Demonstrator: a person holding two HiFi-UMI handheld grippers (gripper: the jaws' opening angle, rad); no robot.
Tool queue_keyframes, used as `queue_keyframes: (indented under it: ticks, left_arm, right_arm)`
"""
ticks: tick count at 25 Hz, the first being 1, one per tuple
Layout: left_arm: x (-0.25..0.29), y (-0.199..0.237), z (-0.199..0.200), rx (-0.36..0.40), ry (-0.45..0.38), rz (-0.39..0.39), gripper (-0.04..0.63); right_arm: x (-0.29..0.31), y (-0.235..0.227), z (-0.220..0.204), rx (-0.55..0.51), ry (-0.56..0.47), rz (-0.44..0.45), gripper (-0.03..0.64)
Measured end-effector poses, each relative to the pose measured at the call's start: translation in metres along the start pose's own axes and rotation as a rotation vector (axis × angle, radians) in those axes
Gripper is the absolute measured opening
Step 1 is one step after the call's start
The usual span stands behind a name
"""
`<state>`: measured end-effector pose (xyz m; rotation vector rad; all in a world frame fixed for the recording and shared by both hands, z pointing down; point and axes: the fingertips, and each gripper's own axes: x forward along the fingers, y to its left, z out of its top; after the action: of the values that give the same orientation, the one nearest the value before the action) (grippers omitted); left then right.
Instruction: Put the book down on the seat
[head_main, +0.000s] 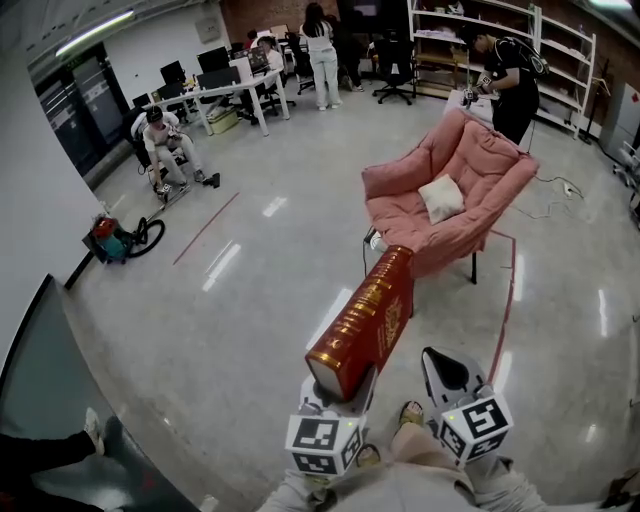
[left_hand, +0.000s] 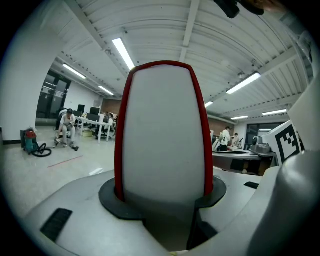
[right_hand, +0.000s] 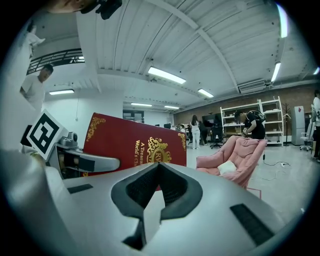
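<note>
Fingers of the left gripper clamped on the lower end of the book. Left gripper view: pale page edge fills the gap, red covers pressed against both dark pads. Book is thick, red, gold lettering on spine and front cover. It is held in the air above the floor, long axis pointing away from the person toward the armchair. Not on the seat; right gripper view shows it well apart from the chair.

Right gripper just beside the book, on its right. Its fingers are brought together at the tips, nothing between them.

Armchair pink, padded, with a white cushion lying on the seat. Person in dark clothes stands behind it, near white shelving.
</note>
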<state>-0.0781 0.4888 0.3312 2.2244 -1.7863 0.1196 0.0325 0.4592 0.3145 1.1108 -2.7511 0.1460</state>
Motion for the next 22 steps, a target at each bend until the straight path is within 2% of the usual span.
queue_keyframes:
  ticks: [6, 15, 22]
  left_arm:
    - [-0.002, 0.001, 0.002, 0.002, -0.002, -0.013, 0.245]
    - [-0.001, -0.001, 0.001, -0.002, 0.017, -0.048, 0.245]
    - [0.028, 0.007, 0.000, -0.014, 0.019, -0.042, 0.245]
  right_arm:
    - [0.001, 0.007, 0.001, 0.004, -0.001, 0.017, 0.005]
    - [-0.009, 0.002, -0.004, 0.064, 0.005, -0.042, 0.005]
    - [0.015, -0.021, -0.011, 0.081, 0.021, -0.026, 0.006]
